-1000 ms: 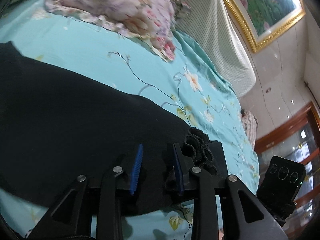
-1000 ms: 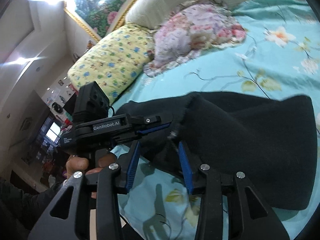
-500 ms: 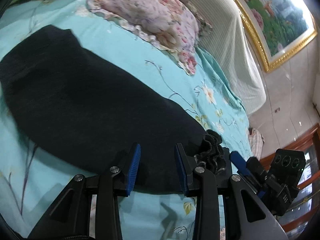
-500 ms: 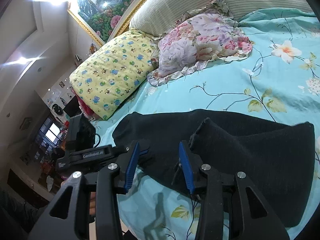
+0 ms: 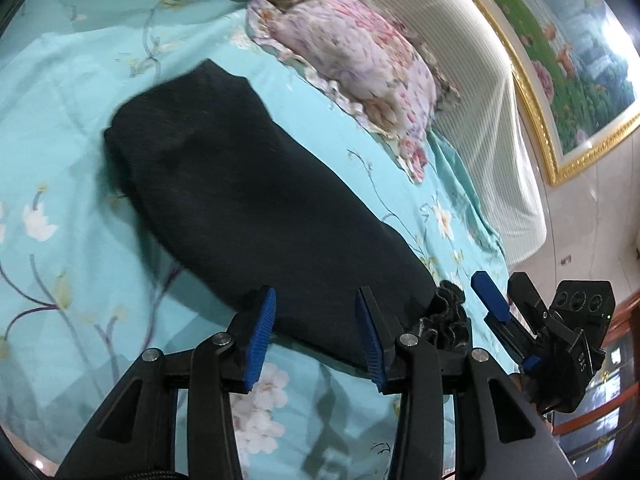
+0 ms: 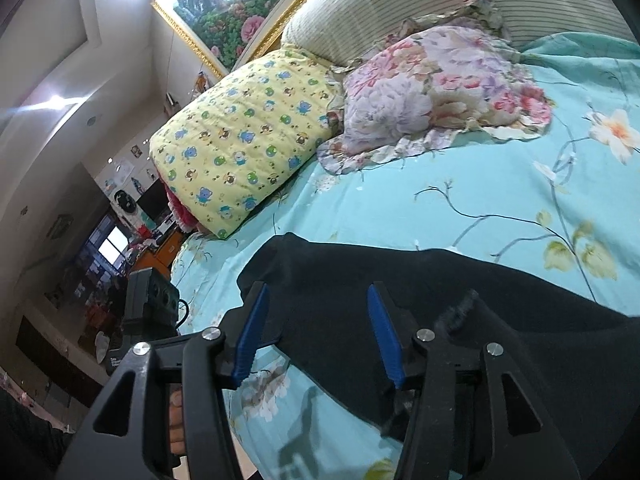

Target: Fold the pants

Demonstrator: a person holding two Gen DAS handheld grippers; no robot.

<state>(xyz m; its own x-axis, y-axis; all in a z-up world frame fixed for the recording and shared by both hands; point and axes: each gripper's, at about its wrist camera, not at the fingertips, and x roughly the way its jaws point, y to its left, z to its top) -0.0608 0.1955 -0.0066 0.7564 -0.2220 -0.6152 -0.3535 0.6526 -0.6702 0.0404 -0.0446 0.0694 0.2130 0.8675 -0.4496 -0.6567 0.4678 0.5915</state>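
Black pants (image 5: 256, 200) lie folded in a long strip on the turquoise floral bedsheet (image 5: 60, 140). Their gathered waistband (image 5: 444, 316) bunches at the near end. My left gripper (image 5: 316, 336) is open and empty, just above the near edge of the pants. The right gripper (image 5: 496, 308) shows beside the waistband in the left wrist view. In the right wrist view the pants (image 6: 440, 300) fill the lower right. My right gripper (image 6: 316, 336) is open and empty over their near edge. The left gripper's body (image 6: 148, 308) shows at the left.
A pink floral pillow (image 5: 360, 60) and a yellow cartoon-print quilt (image 6: 248, 136) lie at the head of the bed, by the striped headboard (image 5: 480, 92). A gold-framed painting (image 5: 568, 48) hangs above. The bed's edge (image 6: 192, 264) drops off at the left.
Both grippers have pulled back from the pants and stay open. More of the pants shows in the left wrist view, lying flat. The raised fold seen by the right wrist has settled.
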